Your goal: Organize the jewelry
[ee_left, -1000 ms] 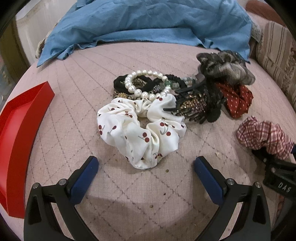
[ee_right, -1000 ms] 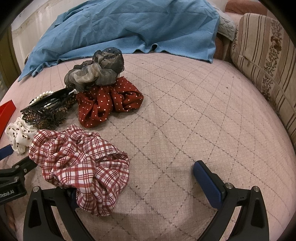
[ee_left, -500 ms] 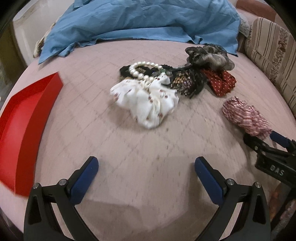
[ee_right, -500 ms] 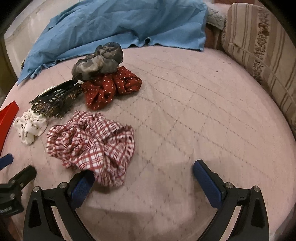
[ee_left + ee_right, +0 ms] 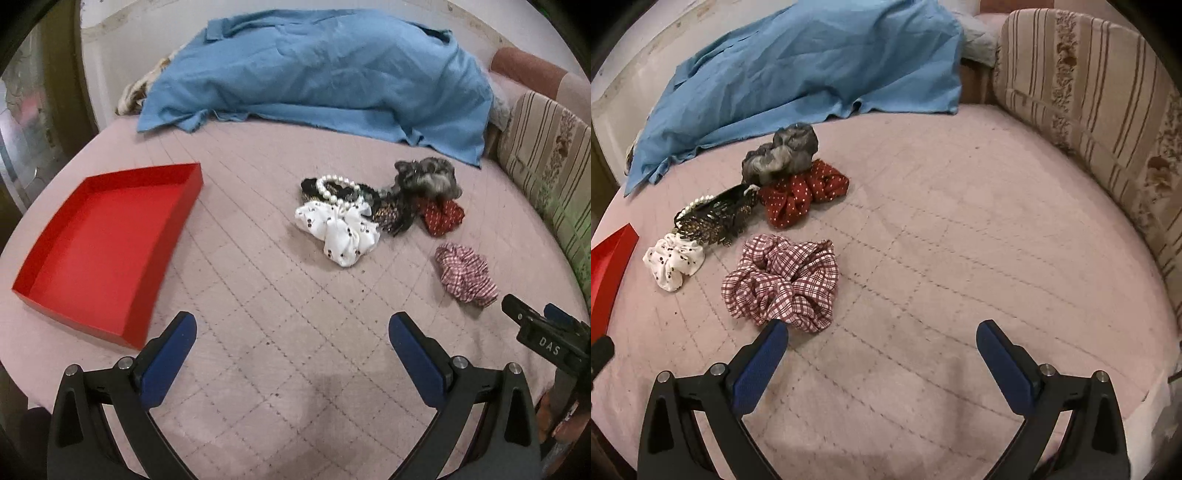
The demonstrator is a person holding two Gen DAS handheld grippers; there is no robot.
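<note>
A pile of hair pieces lies on the pink quilted bed: a white cherry-print scrunchie (image 5: pixel 341 229) (image 5: pixel 674 264), a pearl bracelet (image 5: pixel 334 186), a dark beaded clip (image 5: pixel 714 218), a grey scrunchie (image 5: pixel 428 177) (image 5: pixel 783 155) and a red dotted scrunchie (image 5: pixel 441 216) (image 5: pixel 805 194). A red plaid scrunchie (image 5: pixel 465 275) (image 5: pixel 783 282) lies apart, nearer me. An empty red tray (image 5: pixel 103 243) sits at the left. My left gripper (image 5: pixel 291 332) is open and empty, well short of the pile. My right gripper (image 5: pixel 881 336) is open and empty; its left fingertip (image 5: pixel 772 339) sits just before the plaid scrunchie.
A blue cloth (image 5: pixel 321 77) (image 5: pixel 798 66) covers a heap at the back of the bed. A striped floral cushion (image 5: pixel 1100 110) (image 5: pixel 546 162) borders the right side. The right gripper's body (image 5: pixel 546 343) shows at the left wrist view's right edge.
Both grippers have drawn back and up from the pile, so the items look smaller and farther. The whole red tray has come into the left view. Both stay open; nothing was picked up.
</note>
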